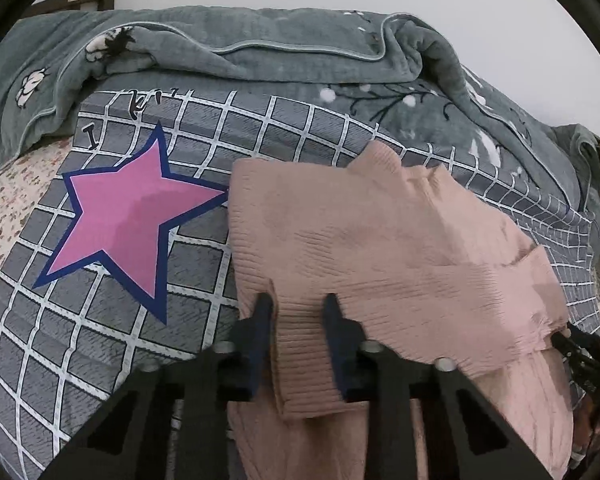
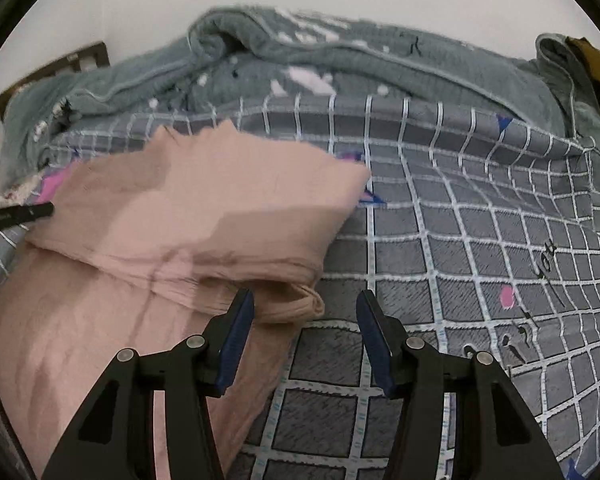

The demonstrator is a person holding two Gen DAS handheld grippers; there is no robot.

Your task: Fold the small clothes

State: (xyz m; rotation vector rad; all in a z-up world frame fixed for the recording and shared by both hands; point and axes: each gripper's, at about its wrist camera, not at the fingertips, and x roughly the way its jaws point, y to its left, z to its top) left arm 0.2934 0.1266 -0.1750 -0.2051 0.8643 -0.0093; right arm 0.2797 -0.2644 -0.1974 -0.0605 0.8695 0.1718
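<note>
A pink ribbed knit garment (image 1: 380, 240) lies on the grey checked bedsheet (image 1: 100, 360), partly folded over itself. My left gripper (image 1: 298, 304) has its fingers set apart with a folded band of the pink garment running between them; whether the pads press it is unclear. In the right wrist view the same garment (image 2: 180, 220) lies at the left, with a folded edge near the fingers. My right gripper (image 2: 306, 300) is open and empty, its left finger (image 2: 240, 320) beside the garment's folded corner, its right finger over bare sheet.
A grey-green floral blanket (image 1: 280, 48) is bunched along the far side of the bed, also in the right wrist view (image 2: 380, 64). A big pink star (image 1: 128, 216) is printed on the sheet at left. A dark wooden headboard (image 2: 84, 56) stands far left.
</note>
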